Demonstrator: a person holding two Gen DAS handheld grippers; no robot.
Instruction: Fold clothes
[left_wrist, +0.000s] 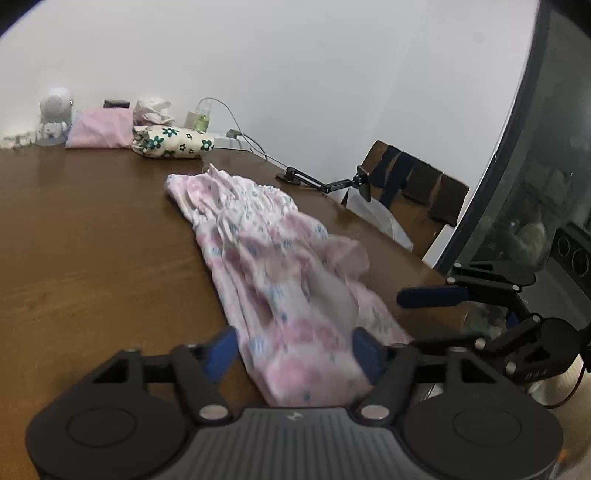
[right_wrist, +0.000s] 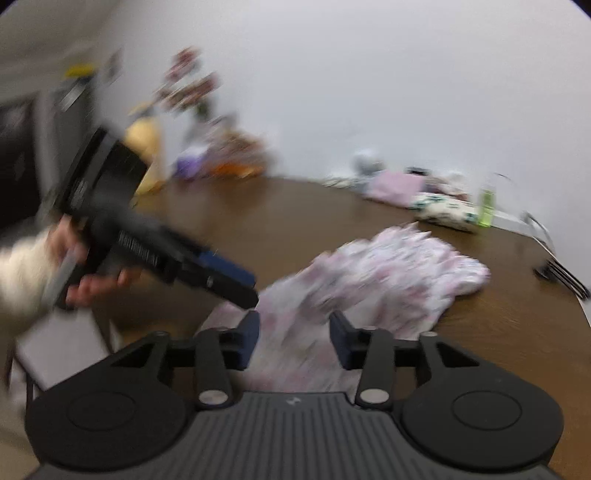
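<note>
The left gripper (left_wrist: 293, 354) is spread wide, its blue fingers either side of the near end of the pink flowered garment (left_wrist: 273, 266), not pinching it. The right gripper (right_wrist: 293, 341) is spread too, with the same cloth lying between its fingers; this view is badly blurred, so whether either one touches the fabric I cannot tell. The garment lies crumpled in a long strip across the brown worktop (left_wrist: 92, 240), its near end hanging toward the edge by both grippers. In the right wrist view a hand (right_wrist: 86, 280) in a pale sleeve grips the left tool's handle. Further back along the wall sit a folded flowered cloth (left_wrist: 171, 142), a folded pink cloth (left_wrist: 99, 129), a small bottle (left_wrist: 202, 116) and a white toy figure (left_wrist: 53, 114). A chair (left_wrist: 417, 192) stands beyond the worktop's far side.
</note>
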